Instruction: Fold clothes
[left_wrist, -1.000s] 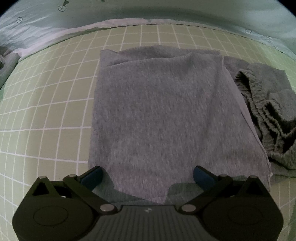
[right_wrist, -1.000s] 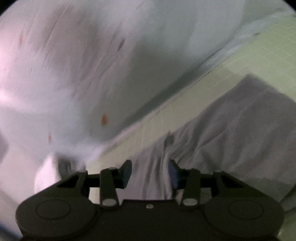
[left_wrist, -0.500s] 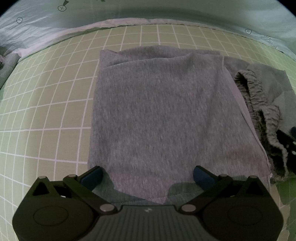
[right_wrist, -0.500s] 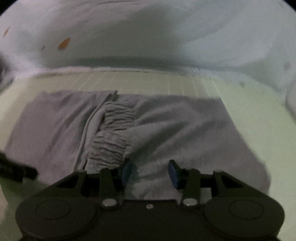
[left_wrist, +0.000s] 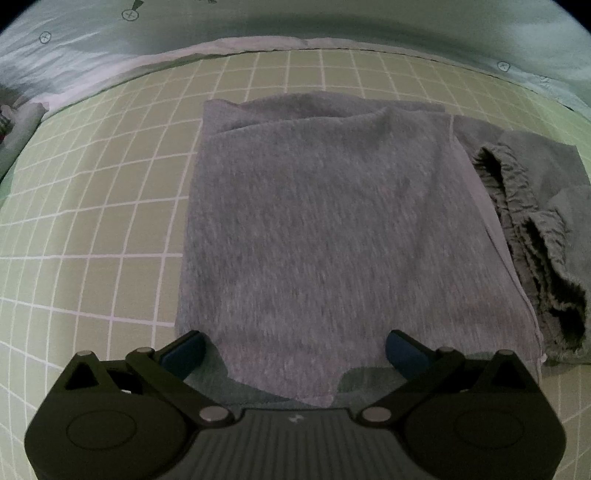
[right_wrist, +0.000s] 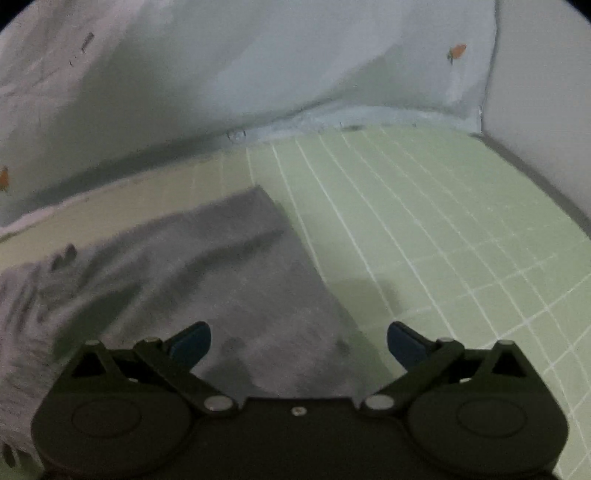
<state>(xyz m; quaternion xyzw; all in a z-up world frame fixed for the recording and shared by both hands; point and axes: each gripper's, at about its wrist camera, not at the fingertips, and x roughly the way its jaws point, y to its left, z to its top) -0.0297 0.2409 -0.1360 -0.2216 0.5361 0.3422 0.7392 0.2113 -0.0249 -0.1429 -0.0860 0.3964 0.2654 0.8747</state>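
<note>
A grey garment (left_wrist: 332, 236) lies flat on the green gridded mat (left_wrist: 92, 206), with a folded panel on top and its gathered elastic waistband (left_wrist: 532, 229) bunched at the right. My left gripper (left_wrist: 293, 349) is open and empty, hovering over the garment's near edge. In the right wrist view the same grey garment (right_wrist: 207, 280) lies lower left, with its right edge running along the mat (right_wrist: 443, 236). My right gripper (right_wrist: 298, 341) is open and empty above that edge of the cloth.
A pale sheet (left_wrist: 258, 22) rises behind the mat. In the right wrist view the sheet (right_wrist: 258, 66) carries small orange prints, and a light wall (right_wrist: 543, 92) stands at the right. Bare mat lies left of the garment and to the right of it.
My right gripper has opened wide and swung from the waistband area to the garment's right edge. The waistband has settled on the mat. The left gripper has barely moved.
</note>
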